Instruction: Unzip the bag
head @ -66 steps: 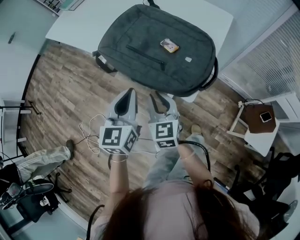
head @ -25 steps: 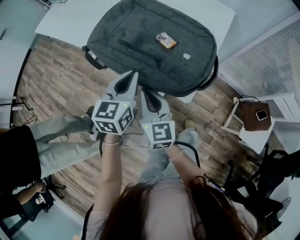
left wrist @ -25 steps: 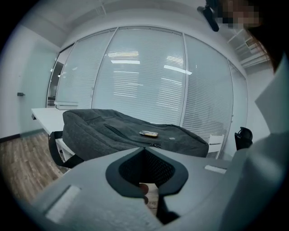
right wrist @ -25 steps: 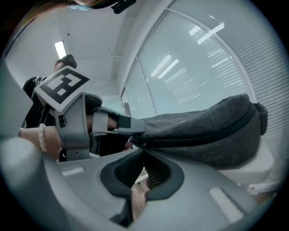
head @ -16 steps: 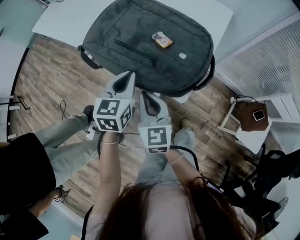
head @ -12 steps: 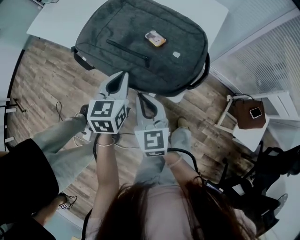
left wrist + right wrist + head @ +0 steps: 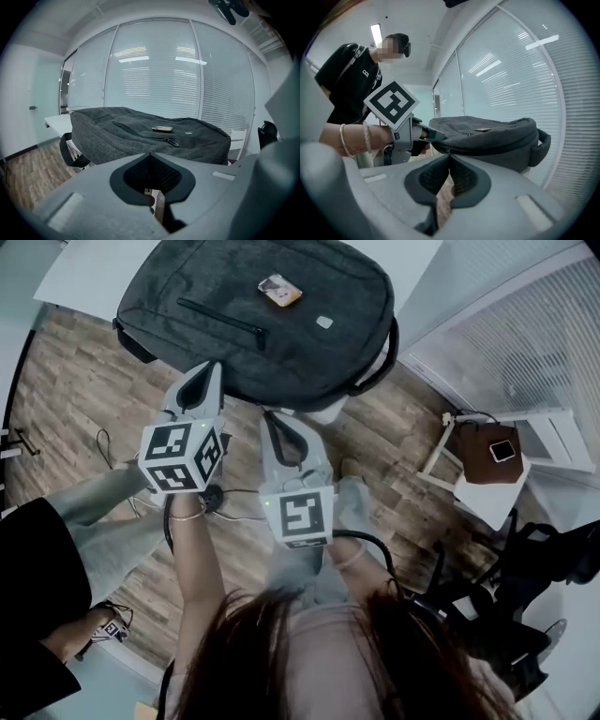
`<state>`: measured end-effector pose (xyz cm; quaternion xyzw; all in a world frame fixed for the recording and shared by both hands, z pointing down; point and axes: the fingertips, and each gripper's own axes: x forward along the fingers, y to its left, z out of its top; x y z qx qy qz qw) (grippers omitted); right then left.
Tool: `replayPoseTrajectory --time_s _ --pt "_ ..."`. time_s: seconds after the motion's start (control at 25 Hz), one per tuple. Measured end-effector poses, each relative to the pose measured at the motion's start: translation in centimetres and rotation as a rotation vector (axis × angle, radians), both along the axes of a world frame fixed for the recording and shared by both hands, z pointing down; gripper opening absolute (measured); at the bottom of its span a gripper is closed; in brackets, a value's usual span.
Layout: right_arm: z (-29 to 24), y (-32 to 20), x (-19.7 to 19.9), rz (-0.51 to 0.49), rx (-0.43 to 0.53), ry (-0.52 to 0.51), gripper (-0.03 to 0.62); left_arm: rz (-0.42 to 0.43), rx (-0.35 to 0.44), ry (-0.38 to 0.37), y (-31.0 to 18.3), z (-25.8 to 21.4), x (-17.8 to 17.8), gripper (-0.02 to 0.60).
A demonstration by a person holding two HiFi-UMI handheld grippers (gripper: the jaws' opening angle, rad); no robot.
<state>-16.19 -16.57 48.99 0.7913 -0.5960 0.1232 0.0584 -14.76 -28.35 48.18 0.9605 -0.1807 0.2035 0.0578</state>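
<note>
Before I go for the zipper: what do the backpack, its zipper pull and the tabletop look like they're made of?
Backpack: woven fabric, matte heathered grey, probably polyester; the sign is a fine mottled weave and soft, sagging edges.
Zipper pull: dark, metal or plastic; too small to tell.
Tabletop: smooth white, likely laminate; it looks flat and uniform.

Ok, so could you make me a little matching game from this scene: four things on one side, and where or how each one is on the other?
Things
1. grey backpack
2. small tan item
3. left gripper
4. small flat device

Place or state
A. on a brown seat, off to the side
B. jaws shut, nothing between them
C. lying on the white table
D. on top of the backpack

Pairs: 1-C, 2-D, 3-B, 4-A
</note>
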Motion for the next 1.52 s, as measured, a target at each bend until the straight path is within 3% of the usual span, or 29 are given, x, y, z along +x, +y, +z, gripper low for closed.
replayPoseTrajectory --time_s 1.52 --pt "-1.3 5.9 4.9 -0.120 -0.073 0.075 0.009 -0.120 0.019 -0.023 0.0 0.4 0.1 0.009"
